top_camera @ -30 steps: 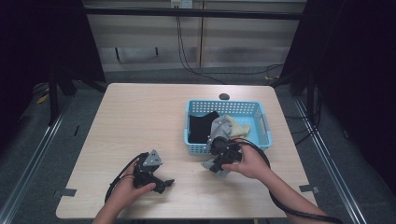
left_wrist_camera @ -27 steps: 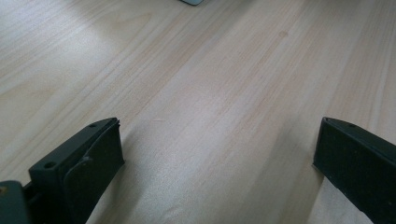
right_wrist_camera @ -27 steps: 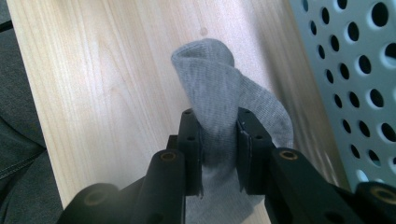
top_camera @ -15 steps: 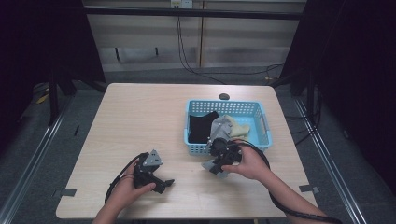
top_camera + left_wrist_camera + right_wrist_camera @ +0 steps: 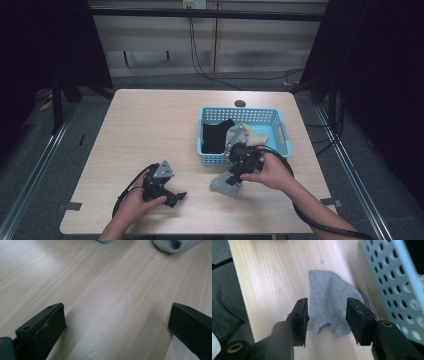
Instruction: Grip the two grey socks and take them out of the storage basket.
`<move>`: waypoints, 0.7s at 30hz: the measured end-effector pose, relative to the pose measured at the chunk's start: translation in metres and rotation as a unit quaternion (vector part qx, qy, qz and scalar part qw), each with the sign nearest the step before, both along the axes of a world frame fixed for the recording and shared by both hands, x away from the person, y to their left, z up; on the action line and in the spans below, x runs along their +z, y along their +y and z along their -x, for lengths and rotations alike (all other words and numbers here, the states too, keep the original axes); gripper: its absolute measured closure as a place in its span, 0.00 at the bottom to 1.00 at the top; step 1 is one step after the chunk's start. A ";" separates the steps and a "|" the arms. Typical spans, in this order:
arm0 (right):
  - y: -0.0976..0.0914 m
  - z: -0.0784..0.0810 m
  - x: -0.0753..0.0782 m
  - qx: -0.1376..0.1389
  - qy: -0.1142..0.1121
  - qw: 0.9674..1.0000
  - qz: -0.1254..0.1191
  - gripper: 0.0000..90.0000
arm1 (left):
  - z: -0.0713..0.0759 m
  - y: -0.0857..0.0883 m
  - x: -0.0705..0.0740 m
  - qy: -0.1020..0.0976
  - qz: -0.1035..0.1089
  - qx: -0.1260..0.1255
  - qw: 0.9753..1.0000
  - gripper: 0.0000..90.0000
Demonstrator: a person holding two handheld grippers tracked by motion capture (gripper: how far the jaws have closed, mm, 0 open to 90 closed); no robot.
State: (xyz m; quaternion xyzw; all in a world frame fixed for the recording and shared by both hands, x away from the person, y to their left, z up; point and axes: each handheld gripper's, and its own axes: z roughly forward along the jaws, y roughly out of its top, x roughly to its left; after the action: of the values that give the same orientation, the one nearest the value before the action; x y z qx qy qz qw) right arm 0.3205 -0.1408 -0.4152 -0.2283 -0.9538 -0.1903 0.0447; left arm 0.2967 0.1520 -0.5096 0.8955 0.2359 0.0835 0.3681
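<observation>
A grey sock (image 5: 222, 185) lies flat on the wooden table just in front of the blue basket (image 5: 240, 111). My right gripper (image 5: 234, 179) points down at it. In the right gripper view the sock (image 5: 329, 302) sits between the jaws of that gripper (image 5: 327, 307), which have just been opening; the right pad stands clear of the fabric. My left gripper (image 5: 176, 196) rests low at the table's front left. Its jaws (image 5: 117, 320) stand wide open over bare wood, with the sock's edge (image 5: 172, 243) far ahead.
The basket (image 5: 392, 272) holds a black cloth (image 5: 216, 135) and a cream cloth (image 5: 254, 134). A small dark round thing (image 5: 240, 103) lies on the table behind the basket. Cables trail from both grippers toward the front edge.
The right hand has shifted slightly over the grey sock, which stays on the table. The left hand has kept still.
</observation>
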 end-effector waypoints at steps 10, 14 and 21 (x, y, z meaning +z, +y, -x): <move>-0.020 -0.030 0.031 -0.049 -0.029 0.998 -0.020 0.52 | 0.000 0.000 0.000 0.000 0.000 0.000 1.000 0.01; -0.028 -0.049 0.032 -0.079 -0.040 0.996 -0.024 0.51 | 0.000 0.000 0.000 0.000 0.000 0.000 1.000 0.01; -0.043 -0.080 0.024 -0.133 -0.042 0.990 -0.020 0.45 | 0.000 0.000 0.000 0.000 0.000 0.000 1.000 0.01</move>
State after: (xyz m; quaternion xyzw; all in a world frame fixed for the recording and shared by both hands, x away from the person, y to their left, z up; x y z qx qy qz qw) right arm 0.4005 -0.1835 -0.3909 -0.3435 -0.9121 -0.2229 -0.0168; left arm 0.2967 0.1520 -0.5096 0.8954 0.2359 0.0836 0.3684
